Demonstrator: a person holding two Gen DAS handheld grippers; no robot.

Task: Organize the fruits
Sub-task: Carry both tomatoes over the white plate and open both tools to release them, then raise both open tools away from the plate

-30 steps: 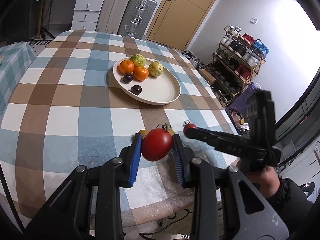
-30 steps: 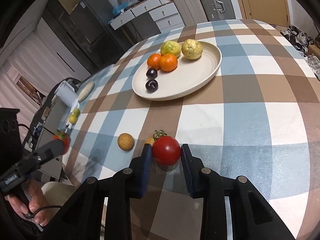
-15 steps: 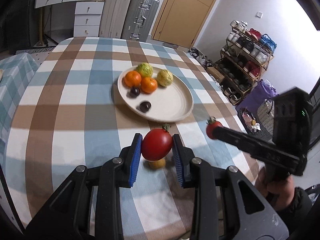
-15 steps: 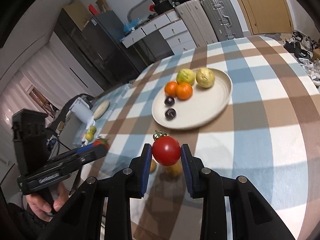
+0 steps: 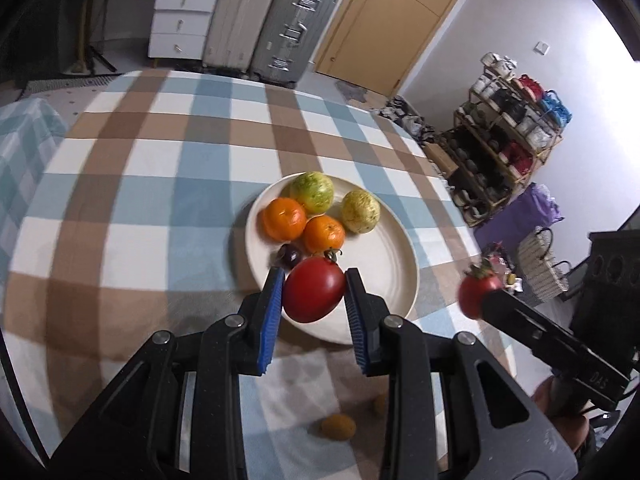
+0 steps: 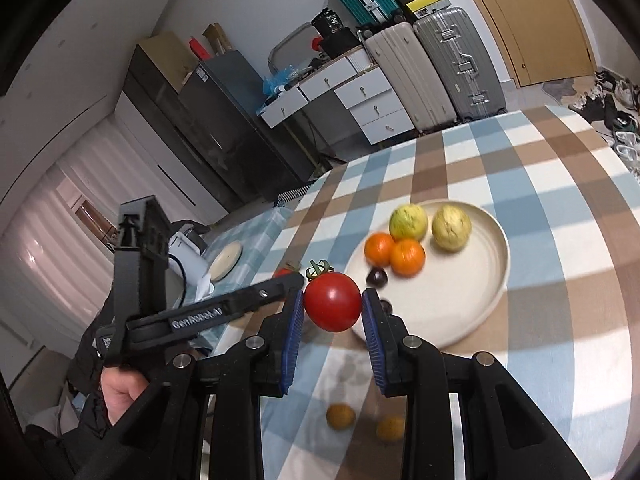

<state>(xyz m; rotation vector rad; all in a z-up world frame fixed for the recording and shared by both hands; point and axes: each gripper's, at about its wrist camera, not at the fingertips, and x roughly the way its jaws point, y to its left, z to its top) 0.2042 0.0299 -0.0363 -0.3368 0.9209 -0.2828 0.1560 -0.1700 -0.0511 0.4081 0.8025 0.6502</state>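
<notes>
My left gripper [image 5: 315, 280] is shut on an oval red tomato [image 5: 314, 296] and holds it over the near rim of the cream plate [image 5: 400, 240]. On the plate lie two oranges [image 5: 283, 218], two yellow-green fruits [image 5: 312, 192] and a dark plum [image 5: 290, 256]. My right gripper [image 6: 332, 300] is shut on a round red tomato [image 6: 332, 307] with a green stem, in the air just left of the plate [image 6: 496, 280]. Each gripper shows in the other's view, tomato at its tip [image 5: 476, 296]. Two small yellow-brown fruits [image 6: 340, 417] lie on the cloth below.
The table wears a blue, brown and white checked cloth [image 5: 160, 168]. Suitcases [image 5: 296, 20] and white drawers [image 5: 180, 12] stand behind it, with a shoe rack [image 5: 504, 140] to the right. A side table with a white appliance [image 6: 188, 248] sits on the left.
Both grippers have moved forward to the plate, each with its tomato. The right tomato has risen off the cloth. The left tomato now hangs over the plate's near rim.
</notes>
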